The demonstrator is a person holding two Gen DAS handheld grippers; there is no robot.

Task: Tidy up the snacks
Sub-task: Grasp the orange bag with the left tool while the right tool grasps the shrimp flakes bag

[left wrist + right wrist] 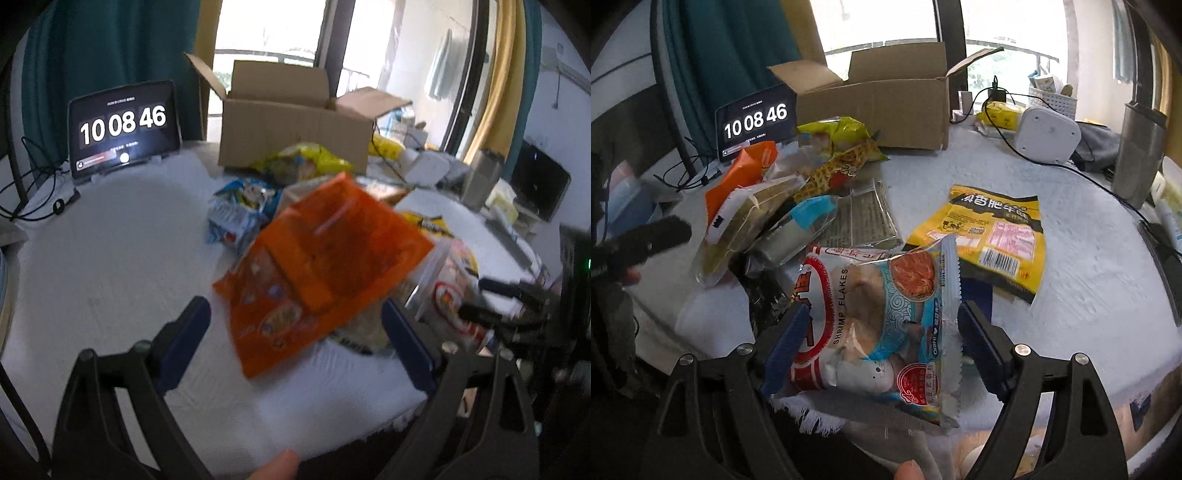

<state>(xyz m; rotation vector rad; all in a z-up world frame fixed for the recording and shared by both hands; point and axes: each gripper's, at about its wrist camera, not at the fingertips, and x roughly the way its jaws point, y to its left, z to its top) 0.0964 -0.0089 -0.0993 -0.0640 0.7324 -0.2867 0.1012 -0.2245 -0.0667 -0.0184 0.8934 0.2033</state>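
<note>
A pile of snack packets lies on a white-covered table [110, 266]. In the left wrist view an orange snack bag [317, 266] lies tilted on the pile, ahead of my left gripper [295, 325], whose jaws stand wide open around its near end without touching. In the right wrist view a shrimp flakes bag [875, 325] lies between the fingers of my right gripper [882, 328]; the jaws are open, close to its sides. An open cardboard box [291, 133] stands at the back. The right gripper shows at the right edge of the left view [495, 306].
A tablet clock [123, 127] stands at the back left with cables beside it. A yellow packet [990, 236] lies flat right of the pile. A white device [1047, 134], a metal flask [1137, 155] and a basket [1052, 98] stand at the back right.
</note>
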